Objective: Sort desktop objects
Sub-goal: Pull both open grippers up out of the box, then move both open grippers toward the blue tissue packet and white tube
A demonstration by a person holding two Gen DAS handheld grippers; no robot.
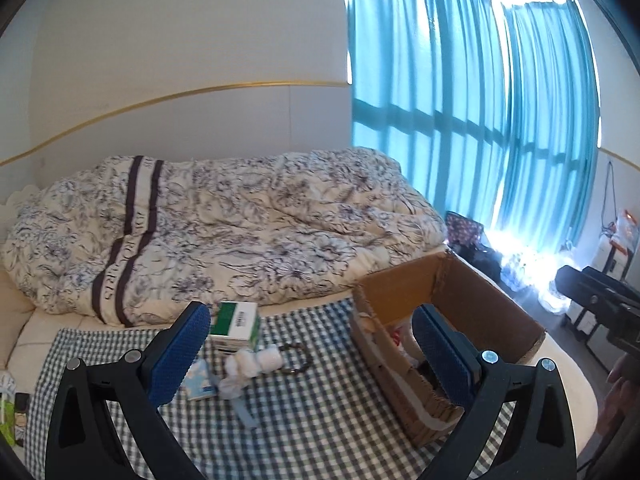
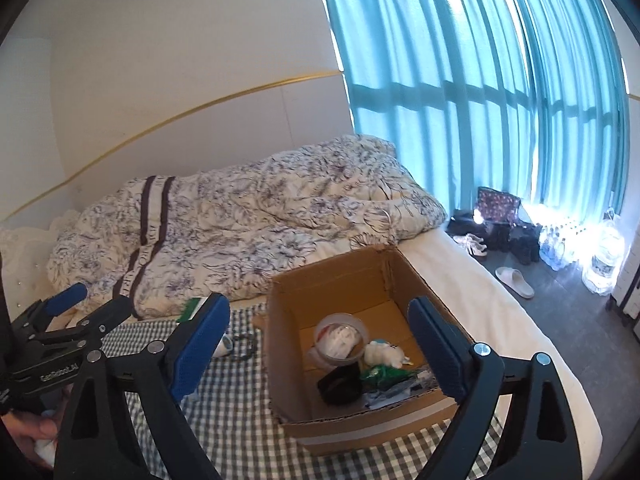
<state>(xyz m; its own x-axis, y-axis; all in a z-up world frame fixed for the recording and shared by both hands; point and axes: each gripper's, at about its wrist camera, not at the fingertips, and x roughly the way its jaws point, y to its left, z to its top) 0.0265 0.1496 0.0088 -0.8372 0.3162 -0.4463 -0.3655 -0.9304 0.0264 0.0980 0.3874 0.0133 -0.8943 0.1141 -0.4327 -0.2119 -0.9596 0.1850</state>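
Both grippers, left (image 1: 312, 356) and right (image 2: 320, 344), hang with jaws wide and nothing between them above the checked cloth (image 1: 304, 432). On it stands the cardboard box (image 2: 344, 276), holding a clear tub (image 2: 340, 336), a black item and packets; left of it lie a green carton (image 1: 236, 324), white rolls (image 1: 256, 360) and a bead bracelet (image 1: 298, 358)

Both wrist cams look down-forward over the bed — right one hovers close above the open brown cardboard box (image 2: 352, 344), left sits further left; both share box (image 1: 448, 320) and checked cloth (image 1: 304, 420).
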